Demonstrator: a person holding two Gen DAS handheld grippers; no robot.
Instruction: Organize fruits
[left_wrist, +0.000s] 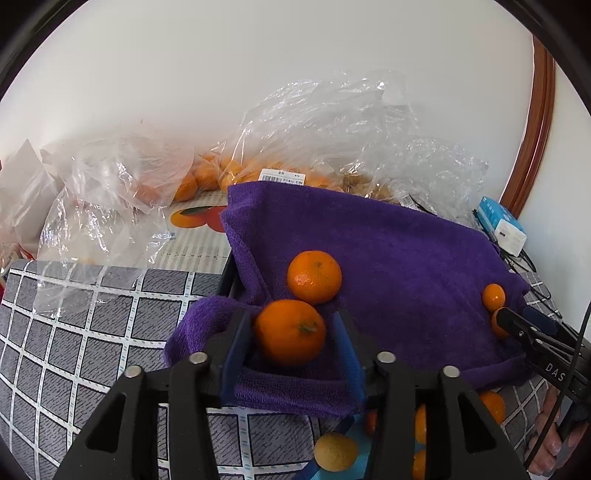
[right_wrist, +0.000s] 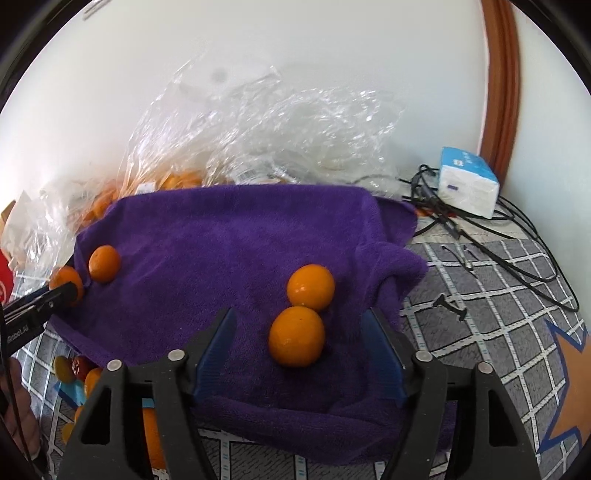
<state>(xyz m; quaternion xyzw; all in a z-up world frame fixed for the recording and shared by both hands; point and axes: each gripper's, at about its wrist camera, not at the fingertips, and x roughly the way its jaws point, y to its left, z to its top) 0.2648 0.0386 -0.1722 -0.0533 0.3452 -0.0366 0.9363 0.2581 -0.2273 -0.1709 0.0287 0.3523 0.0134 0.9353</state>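
A purple towel (left_wrist: 388, 258) (right_wrist: 229, 240) lies over a raised stand. My left gripper (left_wrist: 291, 334) is open around a mandarin (left_wrist: 290, 332) at the towel's left; a second mandarin (left_wrist: 314, 277) lies just beyond it. My right gripper (right_wrist: 299, 332) is open with a mandarin (right_wrist: 296, 336) between its fingers and another (right_wrist: 311, 287) touching it behind. In the right wrist view the left gripper (right_wrist: 64, 291) and its two mandarins (right_wrist: 104, 263) show at the towel's left edge. In the left wrist view the right gripper (left_wrist: 517, 321) is at the towel's right by two small mandarins (left_wrist: 493, 297).
Clear plastic bags of mandarins (left_wrist: 218, 177) (right_wrist: 236, 140) stand behind the towel against the white wall. Loose fruits (left_wrist: 335, 452) (right_wrist: 66, 369) lie on the checked tablecloth (left_wrist: 92, 332) below the towel. A tissue pack (right_wrist: 467, 181) and black cables (right_wrist: 517, 251) are at the back right.
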